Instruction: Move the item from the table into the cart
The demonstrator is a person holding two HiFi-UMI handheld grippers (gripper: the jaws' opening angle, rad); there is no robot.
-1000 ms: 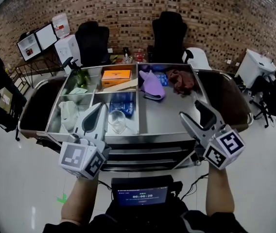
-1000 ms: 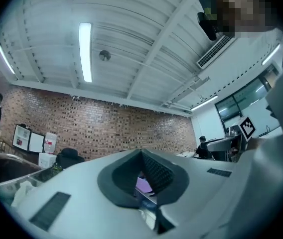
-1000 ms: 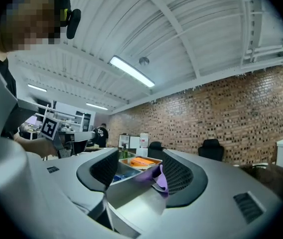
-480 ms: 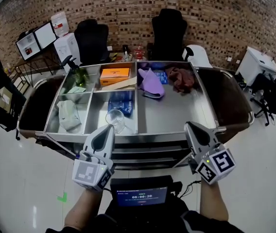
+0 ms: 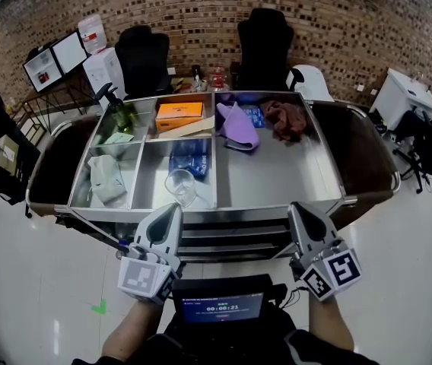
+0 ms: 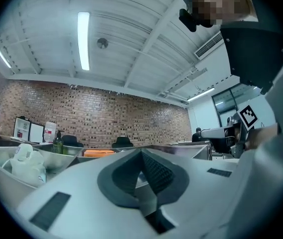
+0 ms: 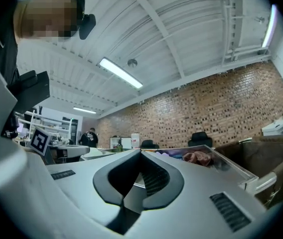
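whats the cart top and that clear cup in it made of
The grey compartmented cart top looks like brushed metal, probably stainless steel: dull sheen, soft reflections. The clear cup is see-through with a glinting rim, plastic or glass; I cannot tell which.

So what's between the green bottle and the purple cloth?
The orange box sits between the green bottle and the purple cloth, at the back of the cart. The head view shows it.

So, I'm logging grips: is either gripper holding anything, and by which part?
Nothing is held. The left gripper and the right gripper are both shut and empty, in front of the cart.
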